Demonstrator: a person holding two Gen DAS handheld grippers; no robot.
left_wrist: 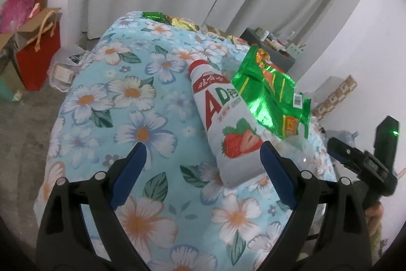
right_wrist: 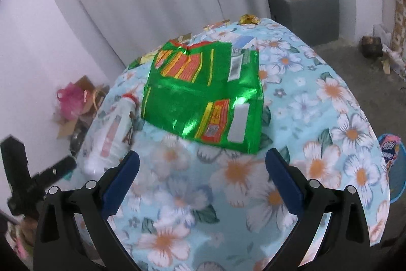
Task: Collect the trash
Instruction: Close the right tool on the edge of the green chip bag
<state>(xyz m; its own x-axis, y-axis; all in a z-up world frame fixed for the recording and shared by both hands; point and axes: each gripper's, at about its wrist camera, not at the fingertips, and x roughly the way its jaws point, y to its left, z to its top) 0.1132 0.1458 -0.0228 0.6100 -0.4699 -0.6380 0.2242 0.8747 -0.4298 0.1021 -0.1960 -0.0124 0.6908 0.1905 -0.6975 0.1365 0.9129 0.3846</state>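
Note:
A white AD drink bottle [left_wrist: 225, 118] with a strawberry picture lies on the flowered tablecloth [left_wrist: 114, 98]. A shiny green snack bag [left_wrist: 274, 98] lies just beyond and right of it. My left gripper [left_wrist: 203, 146] is open and empty; the bottle's base lies by its right finger. In the right wrist view the green bag [right_wrist: 205, 93] lies ahead of my open, empty right gripper [right_wrist: 203, 156], with the bottle [right_wrist: 111, 133] to the left, past the left finger. Gold and green wrappers [left_wrist: 175, 19] lie at the table's far edge.
A red paper bag [left_wrist: 38, 55], cardboard boxes and a pink bag [left_wrist: 17, 6] stand on the floor at left. A grey cabinet [right_wrist: 307, 14] with small items stands by the curtain. A blue bin [right_wrist: 393, 169] sits right of the table.

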